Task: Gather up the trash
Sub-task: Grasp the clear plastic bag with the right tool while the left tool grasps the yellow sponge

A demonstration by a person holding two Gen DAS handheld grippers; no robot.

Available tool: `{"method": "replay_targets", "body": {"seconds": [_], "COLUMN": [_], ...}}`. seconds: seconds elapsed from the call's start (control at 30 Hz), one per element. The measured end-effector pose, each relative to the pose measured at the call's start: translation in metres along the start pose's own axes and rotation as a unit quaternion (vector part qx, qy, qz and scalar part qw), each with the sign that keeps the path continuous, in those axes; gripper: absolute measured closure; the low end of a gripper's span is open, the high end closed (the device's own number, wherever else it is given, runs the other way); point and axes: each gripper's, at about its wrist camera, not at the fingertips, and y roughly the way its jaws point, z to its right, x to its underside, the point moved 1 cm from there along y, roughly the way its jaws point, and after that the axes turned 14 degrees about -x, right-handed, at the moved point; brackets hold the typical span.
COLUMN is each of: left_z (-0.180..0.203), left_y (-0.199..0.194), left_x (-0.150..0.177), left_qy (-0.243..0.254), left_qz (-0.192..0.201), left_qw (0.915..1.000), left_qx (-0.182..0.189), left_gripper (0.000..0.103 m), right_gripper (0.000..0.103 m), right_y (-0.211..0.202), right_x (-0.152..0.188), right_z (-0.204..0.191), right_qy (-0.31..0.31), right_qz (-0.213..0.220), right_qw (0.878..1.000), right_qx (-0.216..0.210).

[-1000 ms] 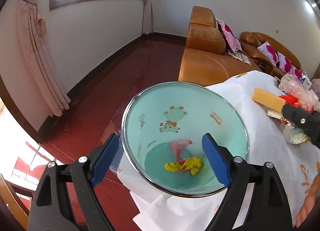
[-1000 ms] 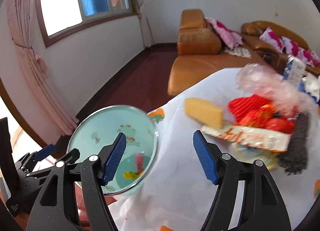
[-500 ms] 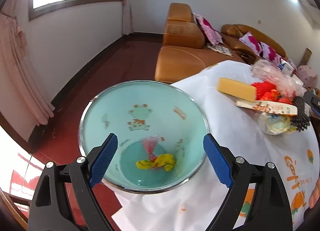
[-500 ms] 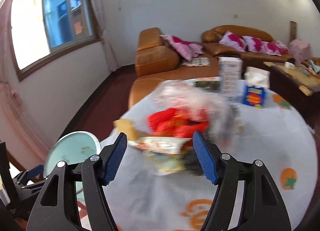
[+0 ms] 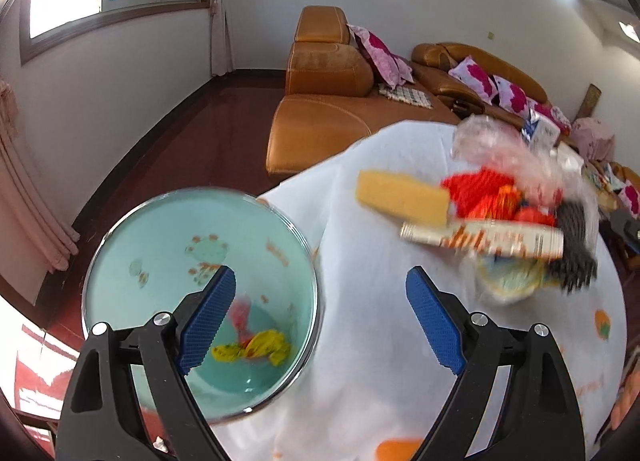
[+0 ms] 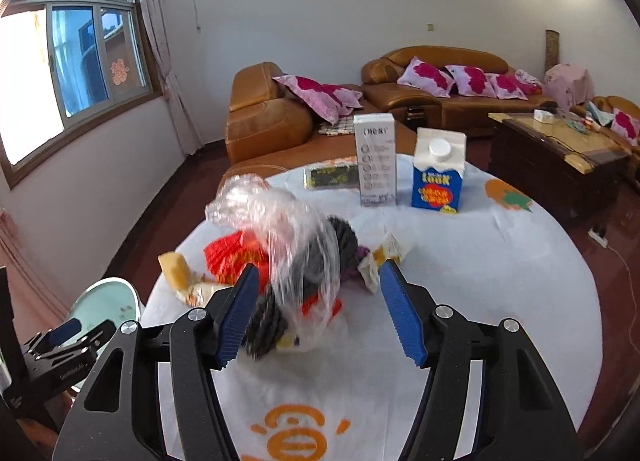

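Your left gripper [image 5: 316, 313] gapes wide over the near-left table edge, empty. Below it stands one round pale-green bin [image 5: 120, 245], just beside that edge, holding two crumpled wrappers, one yellow [image 5: 256, 347] and one pink [image 5: 242, 311]. Your right gripper [image 6: 316, 311] is closing, pads not yet pressing the clear plastic bag [image 6: 288, 229] between them. One heap of trash lies mid-table on the white cloth [image 6: 480, 273]: yellow sponge [image 6: 174, 267], red wrappers, black mesh. Beyond stand two cartons, white [image 6: 376, 159] and blue [image 6: 438, 177], near the far edge. The right half lies open.
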Motion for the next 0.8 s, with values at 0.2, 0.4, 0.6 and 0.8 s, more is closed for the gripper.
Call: {"method": "replay_targets", "body": {"seconds": [0.2,0.4,0.6,0.8], "left_z": [0.019,0.042,0.076,0.099], "left_y": [0.017,0.049,0.074,0.093], "left_x": [-0.028,-0.056,-0.062,-0.051], "left_qy": [-0.015,-0.044,-0.038,-0.005], "left_qz": [-0.001,-0.024,-0.047,-0.053], "left_qw": [0.9998,0.9985,0.9982,0.9985], "left_qx": [-0.01,-0.023,-0.005,0.011], "left_gripper": [0.018,0.018,0.018,0.056], "right_gripper": [0.04,0.04,0.064,0.084], "right_y": [0.031,0.076,0.1,0.086], "right_x": [-0.035,-0.053,-0.041,-0.037], "right_z": [0.01,0.017,0.029,0.044], "right_qy": [-0.028,-0.062,-0.052,-0.019], "right_qz": [-0.031,-0.083,-0.129,-0.109], "right_qw": [0.998,0.991,0.984,0.986], "right_qx": [-0.045,-0.079,-0.112,-0.127]}}
